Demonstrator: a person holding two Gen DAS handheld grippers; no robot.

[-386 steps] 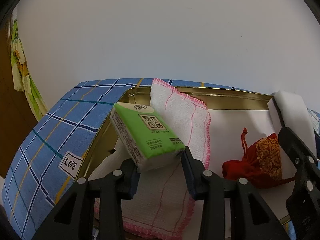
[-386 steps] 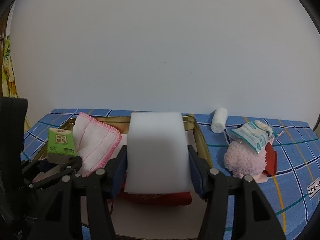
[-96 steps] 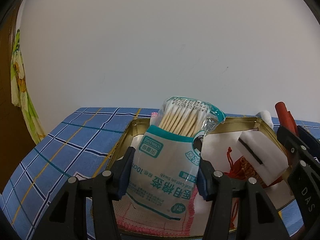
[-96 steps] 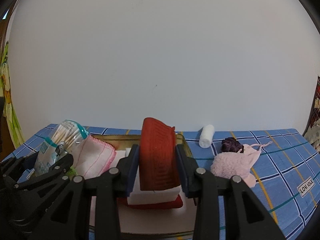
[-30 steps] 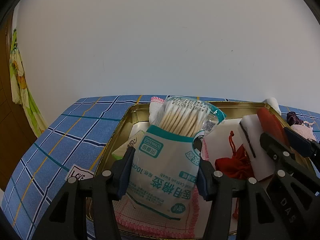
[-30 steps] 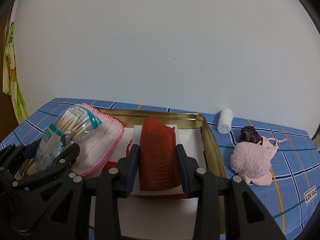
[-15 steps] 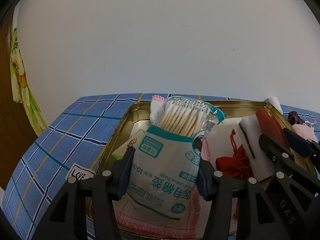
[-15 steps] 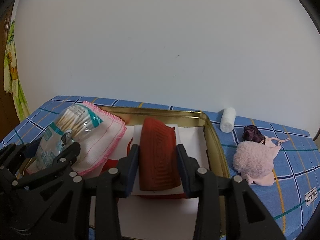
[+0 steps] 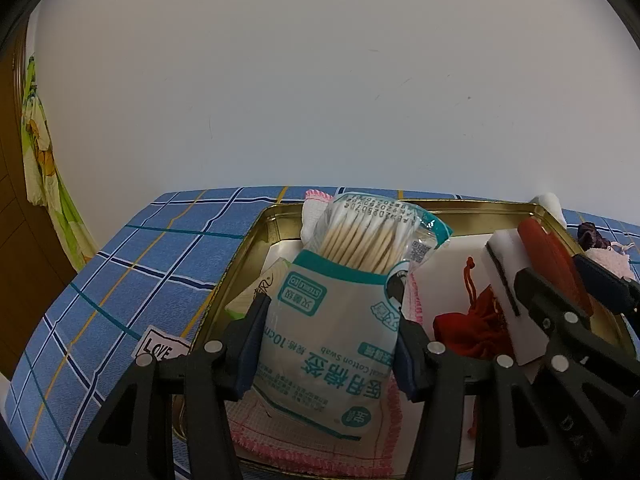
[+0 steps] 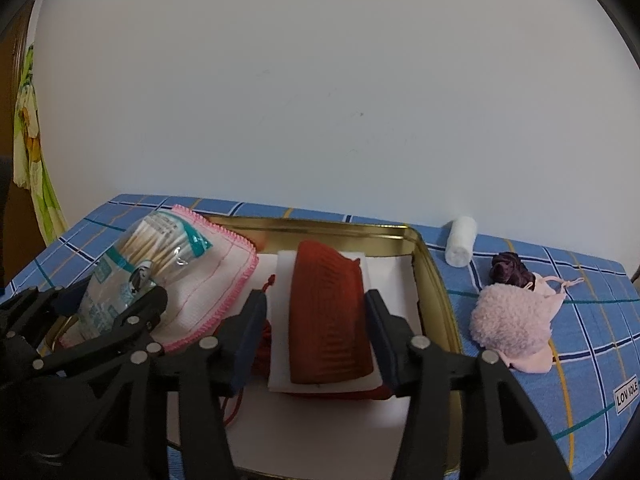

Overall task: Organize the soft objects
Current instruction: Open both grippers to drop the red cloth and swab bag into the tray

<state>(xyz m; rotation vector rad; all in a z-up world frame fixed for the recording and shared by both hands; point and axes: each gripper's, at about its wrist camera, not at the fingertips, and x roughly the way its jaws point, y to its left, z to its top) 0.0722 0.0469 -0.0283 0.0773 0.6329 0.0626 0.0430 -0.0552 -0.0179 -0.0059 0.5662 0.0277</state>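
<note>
In the left wrist view, the left gripper (image 9: 328,344) fills the lower middle of the frame, its blue pads pressed against both sides of a cotton swab bag (image 9: 340,320), which it holds upright over a pink-edged white cloth (image 9: 316,444). Both sit in the left half of a gold metal tray (image 9: 256,248) on a blue checked tablecloth (image 9: 152,264). A green tissue pack (image 9: 260,288) peeks out just left of the bag.

In the right wrist view, the right gripper (image 10: 316,336) stands at lower centre with its jaws opening. A red knitted piece (image 10: 326,320) lies between the pads; a gap shows on the left side, while the right pad is at its edge, so it rests loose on a white foam block (image 10: 284,320). The block lies on a red drawstring pouch (image 10: 262,344) in the tray's right half.

To the right of the tray, on the cloth, lie a white gauze roll (image 10: 461,241), a dark purple scrunchie (image 10: 510,269) and a fluffy pink pouch (image 10: 510,322), the last two touching.
</note>
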